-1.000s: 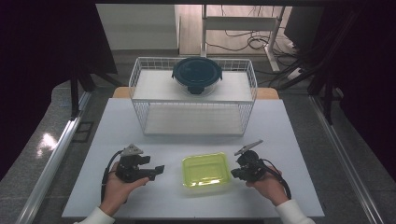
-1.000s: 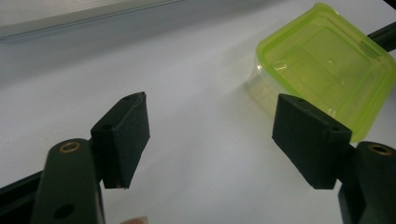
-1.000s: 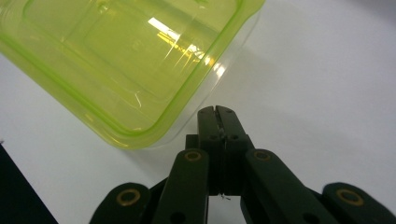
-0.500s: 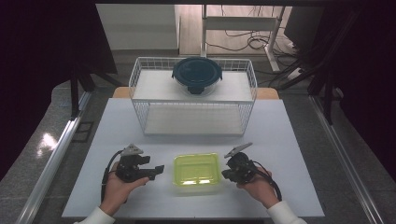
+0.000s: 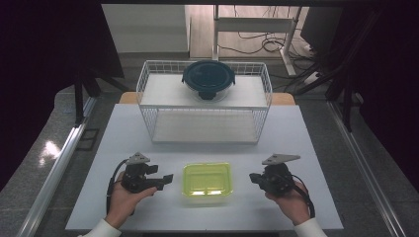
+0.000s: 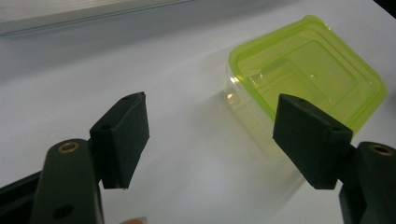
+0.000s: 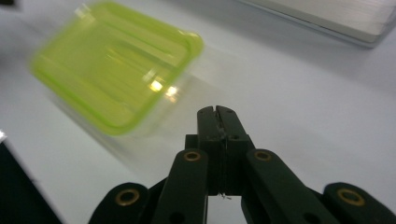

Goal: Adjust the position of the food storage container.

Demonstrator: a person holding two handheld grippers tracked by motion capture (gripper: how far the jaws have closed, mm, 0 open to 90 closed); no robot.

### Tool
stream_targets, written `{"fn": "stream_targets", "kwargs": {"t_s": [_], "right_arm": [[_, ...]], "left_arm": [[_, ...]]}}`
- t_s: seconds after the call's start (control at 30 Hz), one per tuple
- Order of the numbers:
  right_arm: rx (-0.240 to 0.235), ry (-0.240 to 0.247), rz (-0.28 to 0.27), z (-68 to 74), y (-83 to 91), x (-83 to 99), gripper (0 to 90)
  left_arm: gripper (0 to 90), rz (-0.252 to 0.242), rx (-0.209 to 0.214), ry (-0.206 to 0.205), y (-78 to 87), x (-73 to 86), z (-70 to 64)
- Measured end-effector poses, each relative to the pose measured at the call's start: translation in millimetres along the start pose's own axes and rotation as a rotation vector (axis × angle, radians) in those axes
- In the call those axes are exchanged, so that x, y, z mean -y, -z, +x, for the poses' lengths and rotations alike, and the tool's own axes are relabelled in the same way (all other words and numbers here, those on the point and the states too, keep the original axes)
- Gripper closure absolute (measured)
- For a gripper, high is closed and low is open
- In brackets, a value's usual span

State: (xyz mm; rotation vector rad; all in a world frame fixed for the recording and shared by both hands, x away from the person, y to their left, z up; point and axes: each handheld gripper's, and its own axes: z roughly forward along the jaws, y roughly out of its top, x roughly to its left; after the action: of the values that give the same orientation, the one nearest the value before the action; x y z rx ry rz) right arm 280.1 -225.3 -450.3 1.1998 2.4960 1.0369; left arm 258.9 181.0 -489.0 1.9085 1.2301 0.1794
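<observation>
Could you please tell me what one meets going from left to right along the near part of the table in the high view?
Left tongs → yellow-green translucent plastic container → right tongs.

Box (image 5: 206, 179) on table (image 5: 316, 148), near front edge, between left gripper (image 5: 165, 178) and right gripper (image 5: 253, 177), touching neither. Rack (image 5: 205, 101) behind box, toward far edge. Lidded bowl (image 5: 208, 79) on rack's top shelf, centred.

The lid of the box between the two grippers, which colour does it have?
The lid is translucent yellow-green; the left gripper view shows it best.
</observation>
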Motion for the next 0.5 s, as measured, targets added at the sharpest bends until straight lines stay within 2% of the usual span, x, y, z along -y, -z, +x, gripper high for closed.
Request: {"fn": "stream_targets", "kwargs": {"t_s": [0.07,0.13,0.17,0.2,0.23,0.33,0.4,0.43,0.47,0.5], "right_arm": [[-0.069,-0.047,-0.042,-3.2,2.5,5.3,85.5],[-0.087,-0.063,-0.054,-4.4,2.5,7.5,85.0],[-0.102,-0.090,-0.053,-6.9,-0.7,10.0,82.1],[-0.102,-0.094,-0.053,-7.0,-2.2,10.2,78.1],[-0.097,-0.099,-0.052,-6.8,-3.5,10.1,70.8],[-0.043,-0.124,-0.058,-3.6,-7.9,7.6,36.1],[-0.045,-0.155,-0.077,-3.2,-7.4,6.2,28.7],[-0.045,-0.155,-0.077,-3.2,-7.4,6.2,28.7],[-0.070,-0.171,-0.109,-2.9,-5.2,6.1,24.8],[-0.078,-0.175,-0.114,-2.8,-4.3,5.9,23.8]], "left_arm": [[26.3,0.001,0.002,0.000,-0.2,-0.3,-0.8],[26.3,-0.001,0.004,0.003,-0.7,-0.5,-1.5],[26.2,-0.001,0.005,-0.001,-0.6,-0.4,-2.0],[26.2,0.000,0.005,-0.001,-0.3,-0.4,-2.0],[26.2,0.000,0.005,0.000,0.1,-0.3,-1.8],[25.8,-0.004,0.012,0.005,1.5,-0.2,-0.6],[25.4,-0.013,0.016,0.013,3.1,-0.7,-0.4],[25.0,-0.013,0.016,0.013,3.1,-0.7,-0.4],[24.8,-0.016,0.022,0.014,4.0,-1.4,-0.7],[24.7,-0.016,0.028,0.016,3.8,-1.6,-1.5]]}}
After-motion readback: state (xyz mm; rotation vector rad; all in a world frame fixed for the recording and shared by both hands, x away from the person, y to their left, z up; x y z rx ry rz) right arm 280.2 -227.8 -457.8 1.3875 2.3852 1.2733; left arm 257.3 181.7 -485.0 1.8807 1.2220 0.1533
